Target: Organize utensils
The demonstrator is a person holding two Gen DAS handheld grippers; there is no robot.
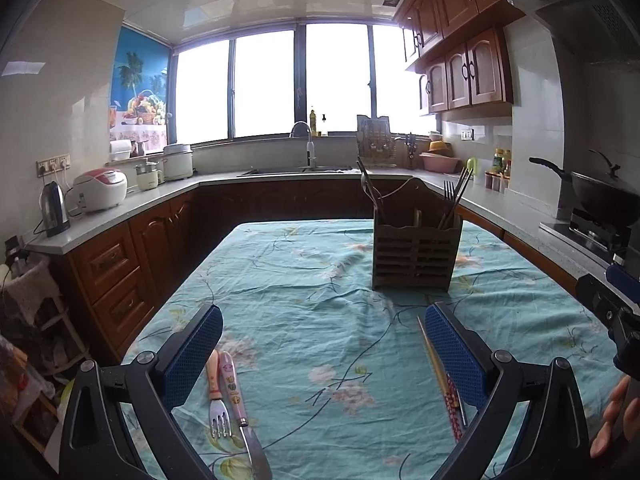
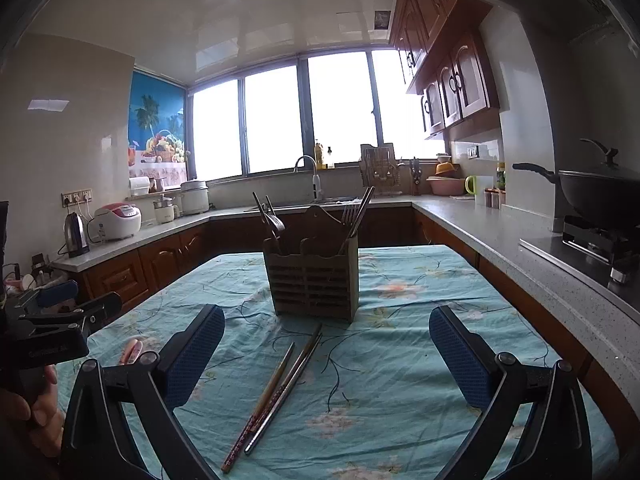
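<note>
Hovering over the tablecloth (image 1: 320, 280), your left gripper (image 1: 323, 344) and right gripper (image 2: 327, 344) both gape wide, holding nothing. Fork (image 1: 218, 404), knife (image 1: 240, 404) and chopsticks (image 2: 276, 396) lie before the utensil caddy (image 2: 316, 284).

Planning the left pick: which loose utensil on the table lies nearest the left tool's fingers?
The fork with the orange handle, right beside the left finger. The pink-handled knife lies just past it; the chopsticks are by the other finger.

A table under a floral teal tablecloth (image 2: 420, 360) carries a slatted utensil holder (image 2: 316, 284), loose chopsticks (image 2: 280, 388), a fork (image 1: 216, 396) and a knife (image 1: 240, 412).
</note>
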